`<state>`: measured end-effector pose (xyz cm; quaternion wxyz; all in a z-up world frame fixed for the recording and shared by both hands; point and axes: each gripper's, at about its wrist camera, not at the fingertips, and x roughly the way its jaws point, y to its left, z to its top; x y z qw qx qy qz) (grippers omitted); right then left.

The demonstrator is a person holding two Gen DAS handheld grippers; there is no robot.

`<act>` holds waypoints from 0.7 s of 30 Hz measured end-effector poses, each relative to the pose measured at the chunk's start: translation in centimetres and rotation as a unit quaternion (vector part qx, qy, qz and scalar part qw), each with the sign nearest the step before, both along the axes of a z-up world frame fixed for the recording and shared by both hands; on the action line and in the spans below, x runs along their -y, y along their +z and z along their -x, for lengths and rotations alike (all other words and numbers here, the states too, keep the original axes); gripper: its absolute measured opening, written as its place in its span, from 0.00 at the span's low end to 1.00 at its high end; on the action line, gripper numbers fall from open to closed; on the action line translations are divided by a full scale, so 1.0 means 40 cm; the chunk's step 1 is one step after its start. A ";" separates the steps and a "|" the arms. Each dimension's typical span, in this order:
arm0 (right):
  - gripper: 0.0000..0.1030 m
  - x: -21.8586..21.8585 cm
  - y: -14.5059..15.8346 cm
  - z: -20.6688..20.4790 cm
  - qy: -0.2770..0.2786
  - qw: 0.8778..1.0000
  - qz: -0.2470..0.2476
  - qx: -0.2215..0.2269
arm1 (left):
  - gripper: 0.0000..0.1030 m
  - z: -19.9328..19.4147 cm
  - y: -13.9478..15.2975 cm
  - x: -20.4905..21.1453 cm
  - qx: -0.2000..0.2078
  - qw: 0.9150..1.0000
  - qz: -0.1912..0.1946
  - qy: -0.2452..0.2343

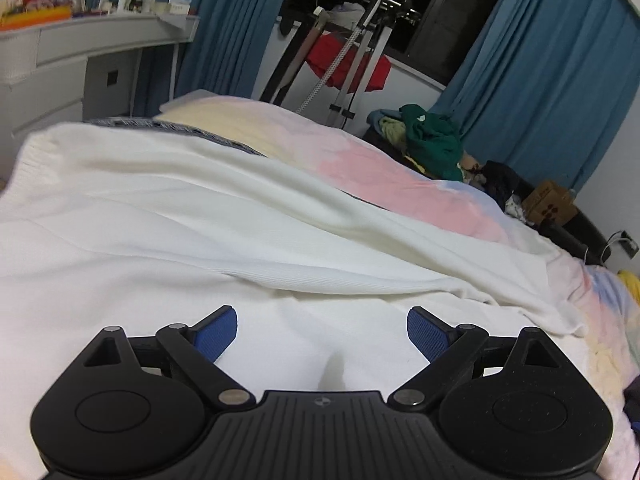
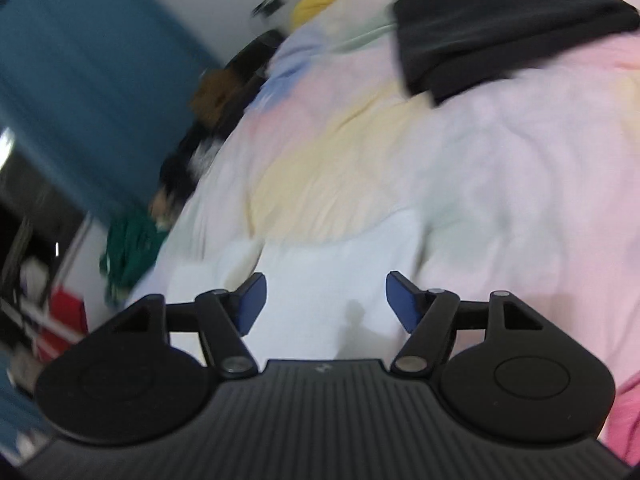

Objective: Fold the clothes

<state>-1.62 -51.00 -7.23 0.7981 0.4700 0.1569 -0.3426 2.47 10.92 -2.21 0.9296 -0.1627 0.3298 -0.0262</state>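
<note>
With both the left gripper (image 1: 322, 334) and the right gripper (image 2: 326, 302) open and empty, I would pinch the sweater (image 1: 168, 216) hem at 6 o'clock, then fold it toward 12 o'clock, keeping edges even.

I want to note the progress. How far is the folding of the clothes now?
Done: the white garment lies spread on the bed with one part folded over it. In hand: nothing; the left gripper and the right gripper are both open and empty. Left: the white garment is not yet a compact fold, and the black garment and the green clothes wait.
</note>
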 end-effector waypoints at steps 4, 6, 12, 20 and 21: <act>0.66 0.049 -0.071 -0.004 0.036 0.996 -0.083 0.003 | 0.91 0.039 0.001 -0.019 -0.018 1.000 -0.017 0.018; 0.66 0.064 -0.101 -0.005 0.039 0.993 -0.115 0.009 | 0.91 0.052 -0.013 -0.032 -0.032 0.999 -0.012 0.028; 0.43 0.094 -0.124 -0.047 0.044 0.994 -0.105 -0.001 | 0.91 0.065 -0.043 -0.059 -0.064 0.996 -0.006 0.059; 0.08 0.129 -0.163 -0.063 0.033 0.993 -0.108 -0.025 | 0.91 0.060 -0.036 -0.063 -0.070 0.994 0.001 0.079; 0.07 0.128 -0.156 -0.063 0.033 0.994 -0.101 -0.020 | 0.91 0.056 -0.038 -0.065 -0.072 0.994 0.006 0.080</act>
